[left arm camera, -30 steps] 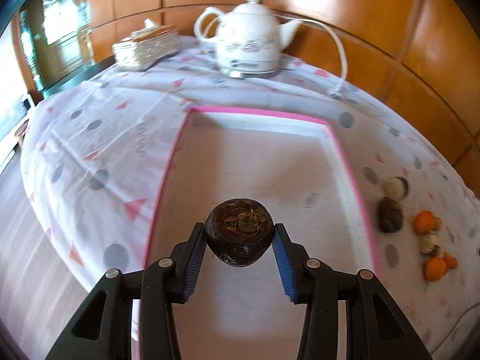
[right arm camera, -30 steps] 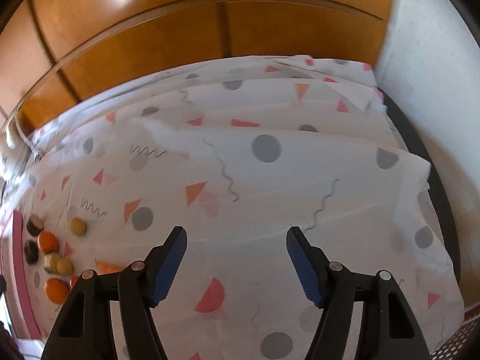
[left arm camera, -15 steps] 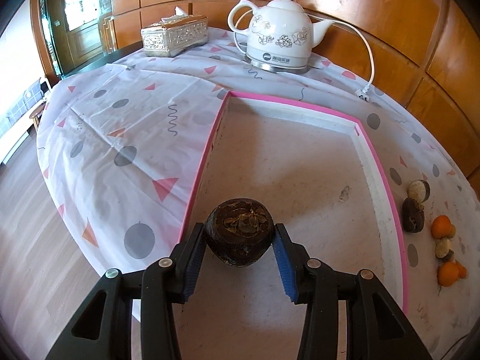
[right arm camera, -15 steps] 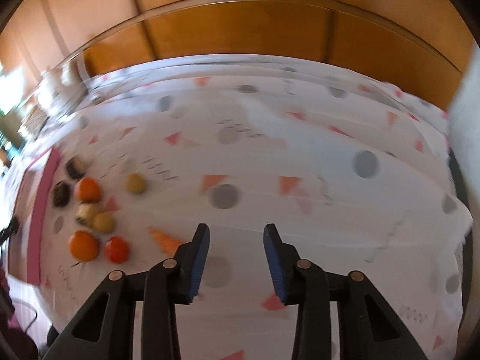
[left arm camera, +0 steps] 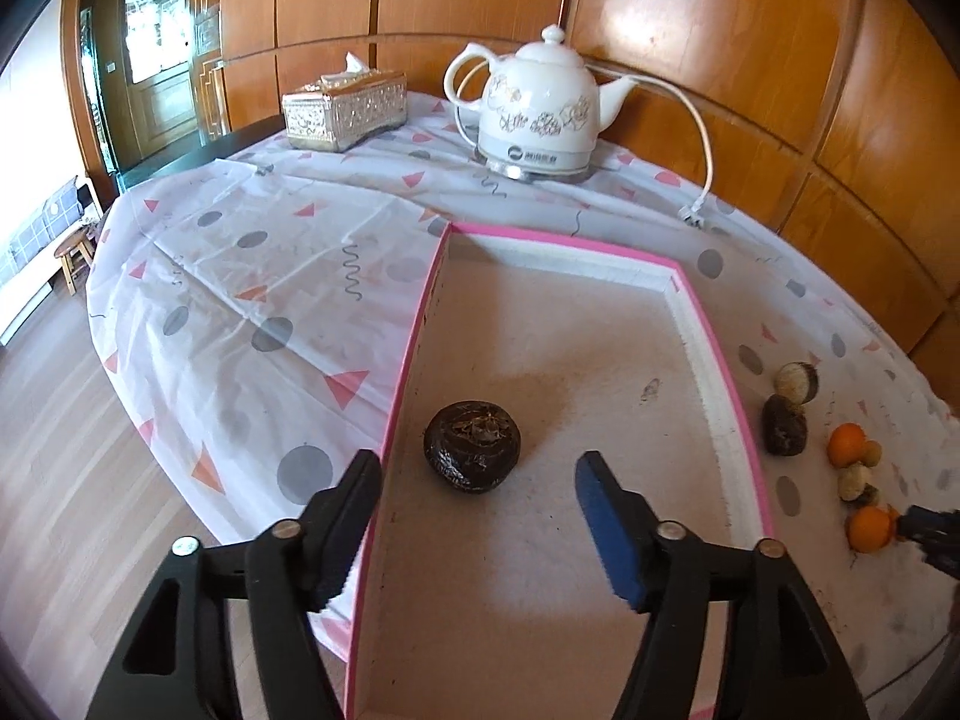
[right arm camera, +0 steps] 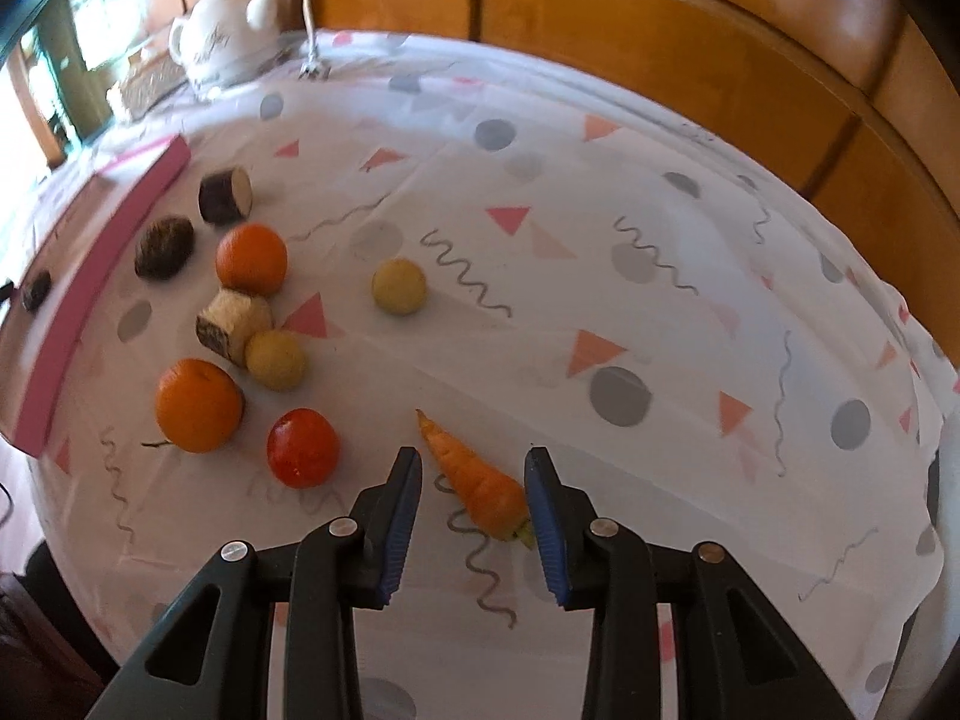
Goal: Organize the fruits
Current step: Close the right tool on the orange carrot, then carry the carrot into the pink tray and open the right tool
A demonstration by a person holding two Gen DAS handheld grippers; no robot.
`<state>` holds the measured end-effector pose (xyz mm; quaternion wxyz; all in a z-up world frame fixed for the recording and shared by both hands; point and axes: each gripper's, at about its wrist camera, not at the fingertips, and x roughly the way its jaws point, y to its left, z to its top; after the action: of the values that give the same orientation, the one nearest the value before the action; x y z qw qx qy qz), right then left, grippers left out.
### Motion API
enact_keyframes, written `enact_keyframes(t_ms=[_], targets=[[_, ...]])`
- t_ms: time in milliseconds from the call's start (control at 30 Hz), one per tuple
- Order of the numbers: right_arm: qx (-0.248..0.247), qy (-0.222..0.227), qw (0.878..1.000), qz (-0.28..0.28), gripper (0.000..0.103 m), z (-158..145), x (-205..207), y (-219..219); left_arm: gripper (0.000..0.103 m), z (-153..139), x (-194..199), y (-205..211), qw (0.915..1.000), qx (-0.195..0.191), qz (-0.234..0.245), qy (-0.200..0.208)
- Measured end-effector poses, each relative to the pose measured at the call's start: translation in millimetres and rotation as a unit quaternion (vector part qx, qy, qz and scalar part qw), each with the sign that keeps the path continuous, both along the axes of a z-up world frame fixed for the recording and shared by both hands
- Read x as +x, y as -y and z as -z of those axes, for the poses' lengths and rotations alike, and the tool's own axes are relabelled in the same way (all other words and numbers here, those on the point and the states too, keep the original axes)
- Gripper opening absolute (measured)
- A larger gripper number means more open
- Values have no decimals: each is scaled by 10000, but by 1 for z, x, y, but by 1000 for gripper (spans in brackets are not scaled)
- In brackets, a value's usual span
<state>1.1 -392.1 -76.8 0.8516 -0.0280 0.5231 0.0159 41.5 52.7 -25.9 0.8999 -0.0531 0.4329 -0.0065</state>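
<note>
A dark brown round fruit [left arm camera: 472,446] lies on the floor of the pink-rimmed tray [left arm camera: 732,420]. My left gripper [left arm camera: 477,474] is open just behind it, not touching it. My right gripper [right arm camera: 472,483] is open with its jaws either side of a small carrot [right arm camera: 474,480] lying on the tablecloth. To its left lie a red tomato [right arm camera: 303,447], two oranges [right arm camera: 198,405] [right arm camera: 251,258], two yellow balls [right arm camera: 276,359] [right arm camera: 399,286], and brown pieces [right arm camera: 165,246] beside the tray's edge [right arm camera: 90,276].
A white kettle [left arm camera: 537,114] with a cord and a silver tissue box [left arm camera: 342,111] stand at the table's far side. Wooden wall panels curve behind. The table edge and wooden floor are to the left. More fruit [left arm camera: 783,423] lies right of the tray.
My left gripper has opened and let the dark fruit down onto the tray floor. My right gripper has swung left to the fruit pile and now straddles the carrot.
</note>
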Motion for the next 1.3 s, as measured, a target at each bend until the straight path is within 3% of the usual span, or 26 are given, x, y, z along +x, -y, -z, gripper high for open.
enact_keyframes(t_ms=[133, 267, 567, 767, 1033, 1300], targets=[[-318, -123, 9994, 25, 36, 11, 6, 1, 72, -6, -7, 0, 9999, 45, 46, 78], [-456, -111, 9989, 51, 25, 11, 5, 3, 73, -8, -10, 0, 9999, 70, 38, 105], [-289, -64, 9993, 209, 22, 7, 2, 10, 84, -21, -25, 2, 9979, 379, 88, 516], [220, 295, 9990, 234, 22, -21, -7, 3, 85, -22, -27, -1, 9978, 381, 77, 538], [909, 508, 9928, -585, 22, -48, -13, -67, 88, -23, -29, -2, 9977, 392, 66, 555], [1675, 447, 9710, -1649, 22, -54, 0, -187, 92, -22, -30, -8, 9976, 384, -42, 567]])
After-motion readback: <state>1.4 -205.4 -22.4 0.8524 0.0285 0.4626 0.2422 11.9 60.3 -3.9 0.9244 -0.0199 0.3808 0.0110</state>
